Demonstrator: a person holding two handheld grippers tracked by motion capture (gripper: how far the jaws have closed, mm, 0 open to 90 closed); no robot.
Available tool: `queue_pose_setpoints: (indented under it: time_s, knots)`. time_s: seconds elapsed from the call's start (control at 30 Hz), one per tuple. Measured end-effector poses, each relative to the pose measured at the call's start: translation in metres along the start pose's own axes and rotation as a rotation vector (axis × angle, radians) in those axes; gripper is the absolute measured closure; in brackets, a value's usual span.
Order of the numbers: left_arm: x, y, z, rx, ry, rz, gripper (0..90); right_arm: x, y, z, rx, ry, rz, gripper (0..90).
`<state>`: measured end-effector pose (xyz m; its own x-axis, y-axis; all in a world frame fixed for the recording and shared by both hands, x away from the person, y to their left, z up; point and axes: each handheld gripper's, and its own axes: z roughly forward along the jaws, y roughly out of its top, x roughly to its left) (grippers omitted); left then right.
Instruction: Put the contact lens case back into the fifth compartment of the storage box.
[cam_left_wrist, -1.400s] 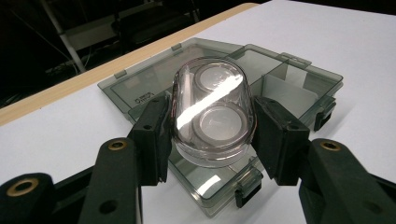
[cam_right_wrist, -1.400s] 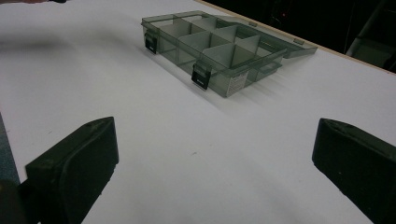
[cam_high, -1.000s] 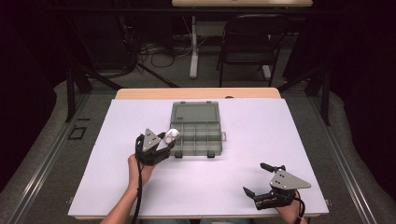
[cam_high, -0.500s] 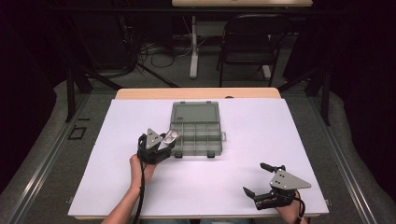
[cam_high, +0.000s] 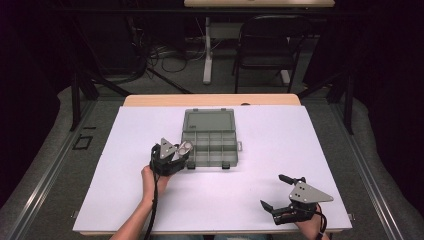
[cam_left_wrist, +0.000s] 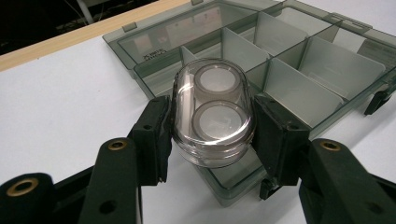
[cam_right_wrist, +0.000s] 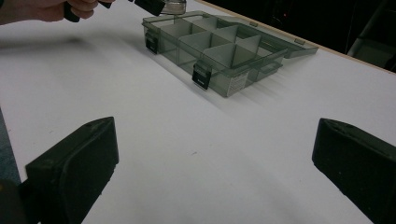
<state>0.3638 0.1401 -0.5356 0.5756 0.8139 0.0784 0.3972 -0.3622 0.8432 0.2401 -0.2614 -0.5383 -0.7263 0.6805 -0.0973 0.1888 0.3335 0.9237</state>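
The left gripper (cam_left_wrist: 212, 128), forearm reaching in from the near edge, clamps a clear capsule (cam_left_wrist: 213, 117) over the organizer box (cam_left_wrist: 299, 70), long axis seemingly pointing away; the right gripper (cam_high: 282, 192) rests with jaws apart.

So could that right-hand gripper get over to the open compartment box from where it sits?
Probably yes. The right gripper stands open with nothing between its jaws, and bare white table lies between it and the box. The left gripper, clamped on a clear container, hangs over the box's far corner.
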Motion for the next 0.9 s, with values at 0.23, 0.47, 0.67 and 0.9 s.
queue_pose_setpoints:
  time_s: [0.23, 0.47, 0.67, 0.9]
  knots:
    - [-0.004, -0.004, 0.006, 0.032, 0.002, 0.000, 49.2, 0.000, 0.000, 0.000, 0.000, 0.001, -0.002, 0.2]
    - [-0.002, -0.003, 0.004, 0.033, 0.005, -0.007, 25.2, -0.001, 0.000, -0.001, -0.002, 0.001, -0.001, 0.2]
    - [-0.001, -0.003, -0.001, 0.027, -0.001, -0.016, 13.4, 0.000, 0.001, -0.002, -0.001, 0.000, 0.002, 0.2]
    - [-0.002, -0.003, -0.017, 0.013, -0.003, -0.011, 4.6, -0.001, 0.000, -0.002, -0.002, 0.000, 0.003, 0.2]
